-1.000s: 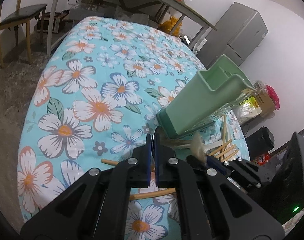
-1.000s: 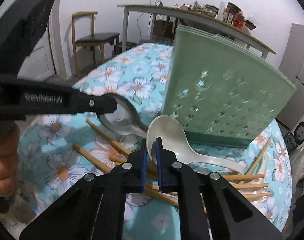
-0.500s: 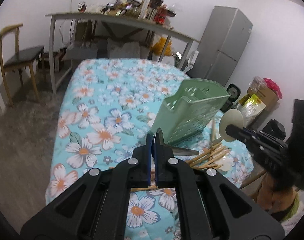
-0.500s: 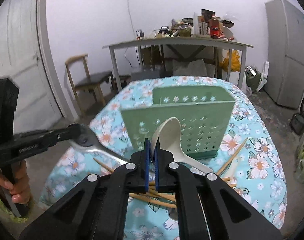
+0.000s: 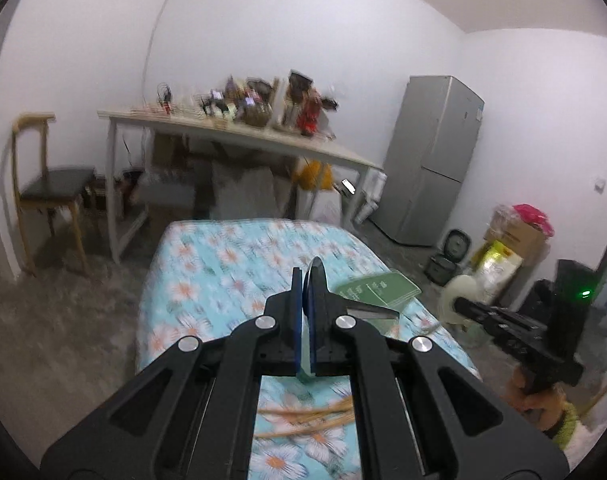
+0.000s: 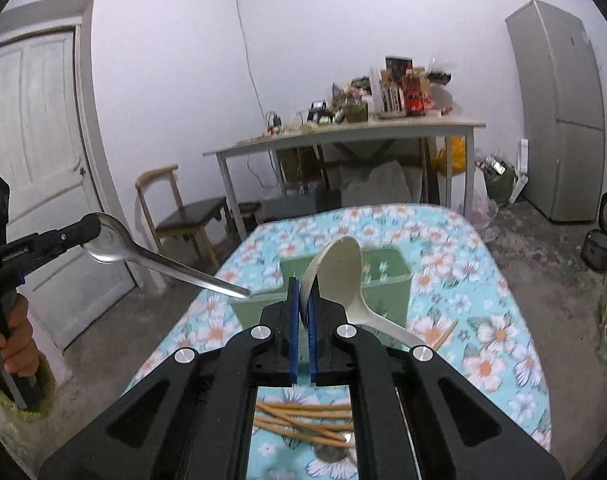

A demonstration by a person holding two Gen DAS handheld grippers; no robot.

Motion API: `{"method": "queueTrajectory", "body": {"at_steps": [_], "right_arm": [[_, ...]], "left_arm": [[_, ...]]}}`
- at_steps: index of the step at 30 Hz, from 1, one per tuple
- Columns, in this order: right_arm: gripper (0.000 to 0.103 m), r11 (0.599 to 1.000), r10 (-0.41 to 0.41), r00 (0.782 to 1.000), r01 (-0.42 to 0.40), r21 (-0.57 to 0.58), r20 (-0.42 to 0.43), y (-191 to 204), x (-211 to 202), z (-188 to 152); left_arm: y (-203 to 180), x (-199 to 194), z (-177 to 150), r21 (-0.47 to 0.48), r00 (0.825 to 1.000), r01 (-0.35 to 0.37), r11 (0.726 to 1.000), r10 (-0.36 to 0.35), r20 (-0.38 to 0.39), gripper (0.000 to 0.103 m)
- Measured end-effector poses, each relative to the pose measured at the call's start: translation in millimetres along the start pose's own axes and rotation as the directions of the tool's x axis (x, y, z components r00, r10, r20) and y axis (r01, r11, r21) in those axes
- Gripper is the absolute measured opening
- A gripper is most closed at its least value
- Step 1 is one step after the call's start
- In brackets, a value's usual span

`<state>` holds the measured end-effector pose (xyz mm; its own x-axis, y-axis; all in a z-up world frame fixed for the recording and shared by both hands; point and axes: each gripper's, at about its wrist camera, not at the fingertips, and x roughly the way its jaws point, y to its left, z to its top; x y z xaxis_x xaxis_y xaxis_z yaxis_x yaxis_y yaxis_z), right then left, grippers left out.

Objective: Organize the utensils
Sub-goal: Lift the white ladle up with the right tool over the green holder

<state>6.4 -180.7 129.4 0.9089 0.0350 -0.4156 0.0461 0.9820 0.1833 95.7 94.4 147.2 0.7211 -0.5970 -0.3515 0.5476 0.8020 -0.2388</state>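
Both grippers have risen since a second ago, lifting their spoons clear of the floral bench (image 6: 483, 280). On it the green holder (image 6: 387, 276) stands ahead of the chopsticks (image 6: 303, 420), which lie under the jaws. Right gripper (image 6: 302, 312): jaws narrow, clamped on the white spoon (image 6: 339, 276)'s bowl edge. Left gripper (image 5: 304, 312): jaws pinch the metal spoon (image 6: 143, 252)'s bowl, handle slanting toward the holder.

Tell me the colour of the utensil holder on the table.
Pale green, with small cut-out holes in its walls; the utensil holder shows best in the right wrist view.
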Motion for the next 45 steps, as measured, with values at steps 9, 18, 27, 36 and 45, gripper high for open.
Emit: {"method": "queueTrajectory", "body": {"at_steps": [9, 18, 27, 36, 45], "right_arm": [[0.004, 0.998, 0.055, 0.989, -0.053, -0.015, 0.137, -9, -26, 51], [0.004, 0.988, 0.155, 0.97, -0.155, -0.014, 0.187, -21, -15, 92], [0.004, 0.967, 0.241, 0.965, -0.248, 0.054, 0.108, -34, 21, 92], [0.004, 0.949, 0.287, 0.956, -0.293, 0.116, 0.062, -45, 36, 83], [0.004, 0.941, 0.303, 0.953, -0.3, 0.154, 0.004, -49, 64, 76]], "left_arm": [[-18, 30, 12, 0.163, 0.99, -0.135, 0.977, 0.14, -0.022, 0.002], [-30, 89, 0, 0.272, 0.976, -0.157, 0.949, 0.191, -0.101, 0.002], [-30, 133, -19, 0.284, 0.964, -0.141, 0.948, 0.197, -0.179, 0.002], [-31, 145, -24, 0.266, 0.97, -0.118, 0.957, 0.169, -0.177, 0.002], [-22, 144, -17, 0.175, 0.979, -0.06, 0.983, 0.092, -0.184, 0.003]]}}
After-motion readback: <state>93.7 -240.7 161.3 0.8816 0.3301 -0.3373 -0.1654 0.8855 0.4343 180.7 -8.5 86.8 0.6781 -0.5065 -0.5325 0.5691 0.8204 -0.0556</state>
